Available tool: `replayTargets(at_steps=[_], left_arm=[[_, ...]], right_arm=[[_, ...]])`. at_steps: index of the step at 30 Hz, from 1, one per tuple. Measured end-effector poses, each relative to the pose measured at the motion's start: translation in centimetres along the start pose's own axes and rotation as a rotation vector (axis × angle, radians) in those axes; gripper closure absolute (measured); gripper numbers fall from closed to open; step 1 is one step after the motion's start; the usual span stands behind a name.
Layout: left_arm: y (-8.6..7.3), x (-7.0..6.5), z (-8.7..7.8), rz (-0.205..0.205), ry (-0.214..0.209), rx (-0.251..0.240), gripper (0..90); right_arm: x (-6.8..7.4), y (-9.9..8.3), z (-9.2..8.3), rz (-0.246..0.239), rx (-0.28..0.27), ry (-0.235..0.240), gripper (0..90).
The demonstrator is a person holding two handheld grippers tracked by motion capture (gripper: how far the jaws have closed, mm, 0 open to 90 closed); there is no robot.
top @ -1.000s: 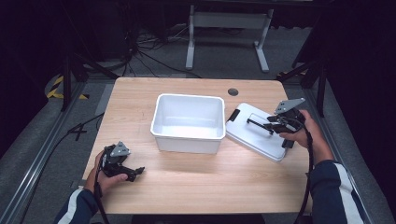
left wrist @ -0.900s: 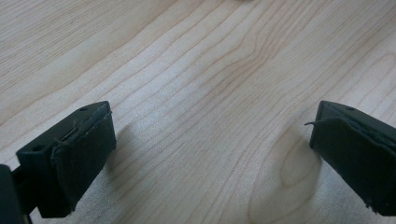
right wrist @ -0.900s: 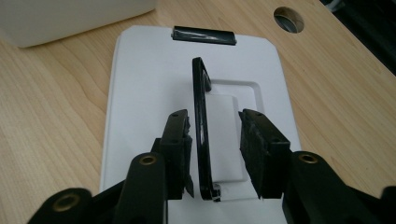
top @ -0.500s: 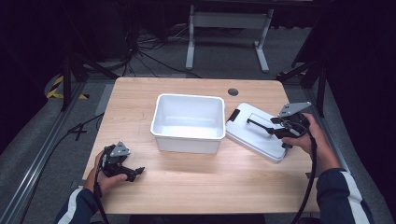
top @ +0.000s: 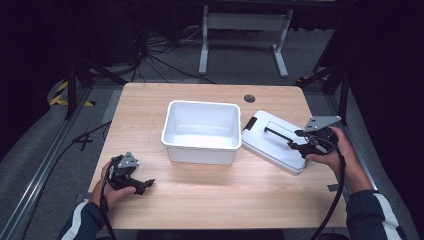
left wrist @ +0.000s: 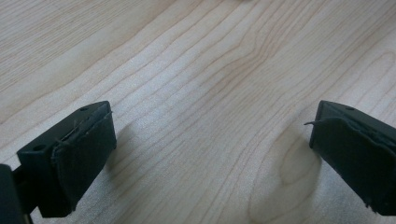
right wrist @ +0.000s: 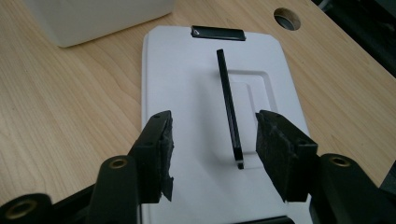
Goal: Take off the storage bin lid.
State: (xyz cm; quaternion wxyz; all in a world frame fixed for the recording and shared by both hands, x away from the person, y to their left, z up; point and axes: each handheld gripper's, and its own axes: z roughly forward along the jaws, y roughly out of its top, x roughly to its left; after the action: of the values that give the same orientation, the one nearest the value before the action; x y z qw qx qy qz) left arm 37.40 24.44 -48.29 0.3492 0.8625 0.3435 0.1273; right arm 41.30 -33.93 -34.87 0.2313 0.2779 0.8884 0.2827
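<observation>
Since a second ago the right gripper (right wrist: 212, 154) has drawn back toward the tabletop's (top: 210, 195) right edge, its jaws just opening; they now straddle the lid's (top: 272, 142) black handle (right wrist: 229, 107) without pressing it; the lid lies flat right of the white bin (top: 202, 131), long axis diagonal; the left gripper (left wrist: 210, 154) rests wide open, empty.

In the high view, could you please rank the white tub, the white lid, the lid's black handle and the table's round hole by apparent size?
1. White tub, largest.
2. White lid, somewhat smaller.
3. Black handle, a thin strip.
4. Round hole; it looks close to the handle in area, so that order is unsure.
</observation>
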Motion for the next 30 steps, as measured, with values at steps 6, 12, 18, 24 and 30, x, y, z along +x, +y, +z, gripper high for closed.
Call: replayTargets(at_steps=[6,12,18,24,30], left_arm=[[0.0,0.0,0.0,0.004,0.000,0.001,0.9],[0.0,0.0,0.0,0.004,0.000,0.001,0.9],[0.0,0.0,0.0,0.004,0.000,0.001,0.9],[0.0,0.0,0.0,0.004,0.000,0.001,0.9],[0.0,0.0,0.0,0.004,0.000,0.001,0.9]], right_arm=[[0.5,-1.2,-0.7,0.019,-0.012,-0.011,42.3],[1.0,-2.7,-1.6,0.043,-0.027,-0.039,36.8],[1.6,-4.3,-2.5,0.059,-0.041,-0.057,35.2],[2.3,-5.9,-2.8,0.057,-0.051,-0.078,34.0],[3.1,-7.4,-3.0,0.062,-0.063,-0.086,32.6]])
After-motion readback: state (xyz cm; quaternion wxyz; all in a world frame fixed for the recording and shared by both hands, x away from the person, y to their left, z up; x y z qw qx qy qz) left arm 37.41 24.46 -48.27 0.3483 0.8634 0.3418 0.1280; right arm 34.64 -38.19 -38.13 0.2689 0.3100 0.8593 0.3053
